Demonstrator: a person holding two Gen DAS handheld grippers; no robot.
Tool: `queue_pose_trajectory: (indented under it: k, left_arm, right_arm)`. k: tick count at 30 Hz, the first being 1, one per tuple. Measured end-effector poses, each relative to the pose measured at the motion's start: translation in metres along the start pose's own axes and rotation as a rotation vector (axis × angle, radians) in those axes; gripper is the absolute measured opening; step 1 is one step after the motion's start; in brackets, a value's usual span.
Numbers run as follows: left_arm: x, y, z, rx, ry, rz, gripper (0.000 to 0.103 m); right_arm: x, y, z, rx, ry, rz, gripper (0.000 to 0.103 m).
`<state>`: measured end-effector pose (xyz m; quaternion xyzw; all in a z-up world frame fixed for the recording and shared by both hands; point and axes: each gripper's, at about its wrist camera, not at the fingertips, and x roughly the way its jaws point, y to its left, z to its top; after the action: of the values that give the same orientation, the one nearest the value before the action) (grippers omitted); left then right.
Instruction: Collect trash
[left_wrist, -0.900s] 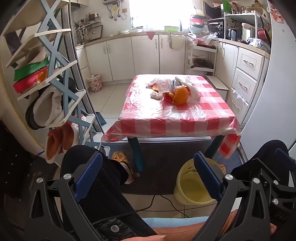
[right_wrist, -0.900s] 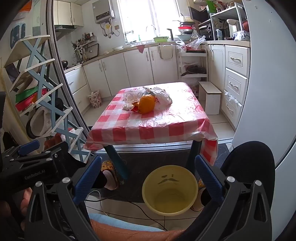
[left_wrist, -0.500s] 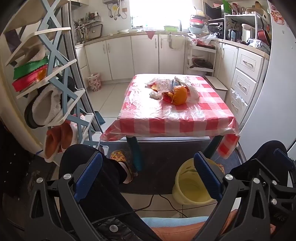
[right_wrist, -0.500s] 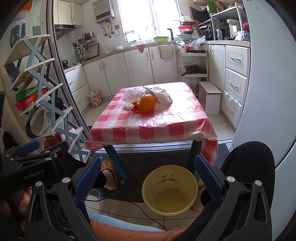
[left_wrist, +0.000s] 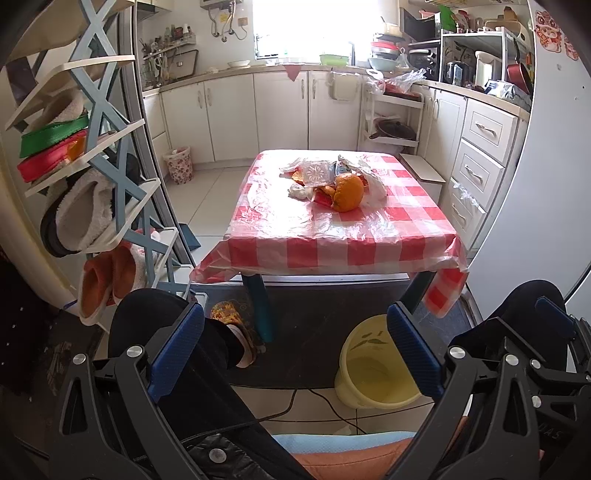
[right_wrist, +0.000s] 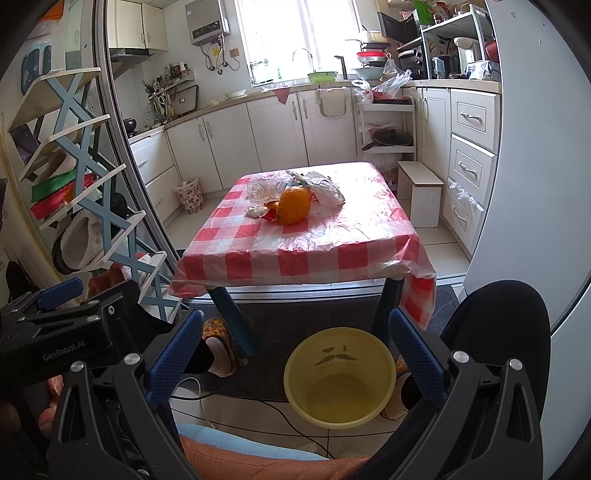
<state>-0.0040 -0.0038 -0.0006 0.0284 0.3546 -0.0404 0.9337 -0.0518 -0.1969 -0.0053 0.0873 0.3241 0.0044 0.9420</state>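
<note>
Both grippers, left (left_wrist: 295, 347) and right (right_wrist: 293, 352), hang with fingers released, empty; yellow bin (right_wrist: 340, 376) between the right fingers; trash pile (right_wrist: 293, 201) on the counter (right_wrist: 295, 254) far beyond.

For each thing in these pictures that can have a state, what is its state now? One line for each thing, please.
Left tool: open, holding nothing.
Right tool: open, holding nothing.
Round yellow plastic bucket: upright on the floor, empty.
Pile of plastic wrappers and orange peel: lying on the table, not yet collected.
Red and white checked plastic tablecloth: spread over the table, wrinkled.
White kitchen cabinet doors: closed.
</note>
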Motion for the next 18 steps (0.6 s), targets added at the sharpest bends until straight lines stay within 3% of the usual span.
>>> queue_pose_trajectory:
  k: [18]
  left_arm:
    - [-0.0003,0.0001,0.0011,0.018,0.003,0.014,0.095]
  right_arm:
    - [-0.001,0.007,-0.004,-0.02,0.002,0.012,0.097]
